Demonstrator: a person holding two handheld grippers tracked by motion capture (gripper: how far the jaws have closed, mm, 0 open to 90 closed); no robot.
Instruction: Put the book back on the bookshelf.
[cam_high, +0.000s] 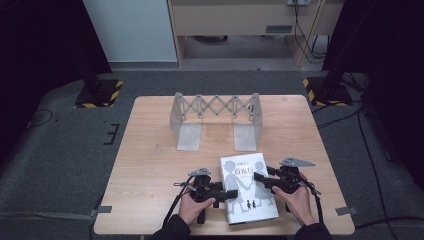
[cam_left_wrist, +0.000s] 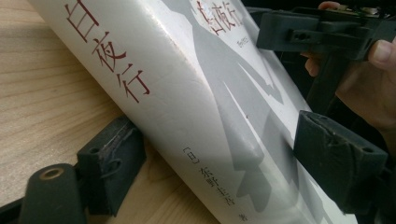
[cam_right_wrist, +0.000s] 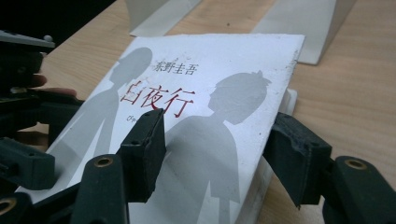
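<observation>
A white hardcover book (cam_high: 248, 195) with grey silhouettes and red characters lies near the table's front edge. My left gripper (cam_high: 231, 193) holds its spine side. In the left gripper view one jaw presses the spine's lower edge and the other the cover of the book (cam_left_wrist: 187, 93), so the left gripper (cam_left_wrist: 224, 158) is shut on it. My right gripper (cam_high: 260, 177) comes in from the other side. In its own view the right gripper (cam_right_wrist: 215, 149) has one jaw on the cover of the book (cam_right_wrist: 210, 79) and one against the page edge.
An expandable grey metal book stand (cam_high: 216, 106) with two flat feet stands at the middle back of the wooden table (cam_high: 150, 165), behind the book. One foot of the stand (cam_right_wrist: 317, 23) lies just beyond the book's far corner. Dark floor surrounds the table.
</observation>
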